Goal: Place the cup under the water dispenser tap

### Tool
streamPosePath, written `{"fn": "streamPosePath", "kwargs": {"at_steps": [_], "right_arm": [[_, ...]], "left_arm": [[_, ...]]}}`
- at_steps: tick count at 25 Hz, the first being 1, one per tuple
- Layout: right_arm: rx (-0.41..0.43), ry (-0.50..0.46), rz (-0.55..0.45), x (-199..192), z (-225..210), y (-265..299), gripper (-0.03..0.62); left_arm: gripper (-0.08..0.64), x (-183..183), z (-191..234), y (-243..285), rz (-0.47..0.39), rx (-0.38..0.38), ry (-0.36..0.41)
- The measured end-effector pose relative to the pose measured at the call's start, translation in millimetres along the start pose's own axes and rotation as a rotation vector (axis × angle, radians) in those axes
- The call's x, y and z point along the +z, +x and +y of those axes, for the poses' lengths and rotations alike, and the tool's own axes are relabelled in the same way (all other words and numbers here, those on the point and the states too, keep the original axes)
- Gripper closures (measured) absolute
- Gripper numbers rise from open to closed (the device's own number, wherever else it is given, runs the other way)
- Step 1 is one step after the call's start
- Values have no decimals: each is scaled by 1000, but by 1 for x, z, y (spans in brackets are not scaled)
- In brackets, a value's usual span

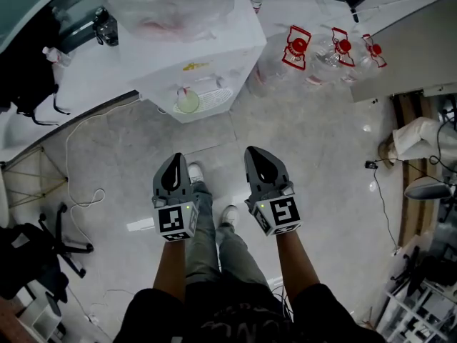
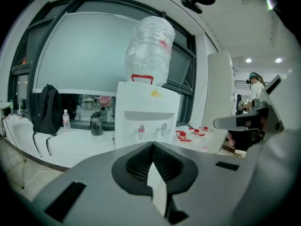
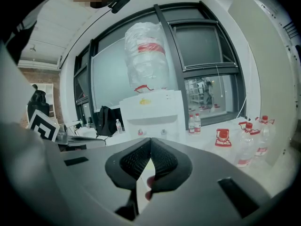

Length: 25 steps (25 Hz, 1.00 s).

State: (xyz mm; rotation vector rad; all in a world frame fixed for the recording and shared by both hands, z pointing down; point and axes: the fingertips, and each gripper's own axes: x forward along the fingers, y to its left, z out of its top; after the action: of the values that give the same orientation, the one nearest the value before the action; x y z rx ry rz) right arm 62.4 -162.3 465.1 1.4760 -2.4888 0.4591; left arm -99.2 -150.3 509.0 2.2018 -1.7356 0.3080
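A white water dispenser (image 1: pixel 207 56) with a big bottle on top stands ahead of me. A pale translucent cup (image 1: pixel 188 102) sits on its drip tray, under the taps. My left gripper (image 1: pixel 173 164) and right gripper (image 1: pixel 258 157) hover side by side over the floor, well short of the dispenser, and both are shut with nothing between the jaws. In the left gripper view the shut left gripper (image 2: pixel 151 145) points at the dispenser (image 2: pixel 146 117) and its red tap (image 2: pixel 141 129). The right gripper (image 3: pixel 150 140) faces the dispenser (image 3: pixel 153 109) too. Neither gripper view shows the cup.
Several empty water bottles with red handles (image 1: pixel 298 46) lie to the right of the dispenser. A white cable (image 1: pixel 78 163) trails over the floor at the left, near an office chair base (image 1: pixel 50 249). A black backpack (image 2: pixel 46 109) hangs at the left. Somebody's legs (image 1: pixel 418 134) show at the right.
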Motion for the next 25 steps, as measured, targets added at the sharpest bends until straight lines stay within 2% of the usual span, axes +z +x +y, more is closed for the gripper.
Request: {"fn": "streamPosePath", "kwargs": {"at_steps": [4,8,12,18,22,25], "right_arm": [[13,-1,-17,20,8,-8,578],[15,14,35,31,16,-20,578],[17,6,-7,65,24,-26,578],[40,-24,-37,109,38,-38,578],[61,-44,-55,133,47,-40,578],[74,-47,-67,146,51,-45,578]], "left_arm": [[545,25,-1,-10,-23,1,-14],[545,49,-5,-21,-24,-18,-5],[545,74,-5,-34,-38,-20,-17],[545,112,-2,-63,-66,-23,6],[545,131,1,-75,-65,-14,-44],[545,144,-3,-82,-69,-30,-28]]}}
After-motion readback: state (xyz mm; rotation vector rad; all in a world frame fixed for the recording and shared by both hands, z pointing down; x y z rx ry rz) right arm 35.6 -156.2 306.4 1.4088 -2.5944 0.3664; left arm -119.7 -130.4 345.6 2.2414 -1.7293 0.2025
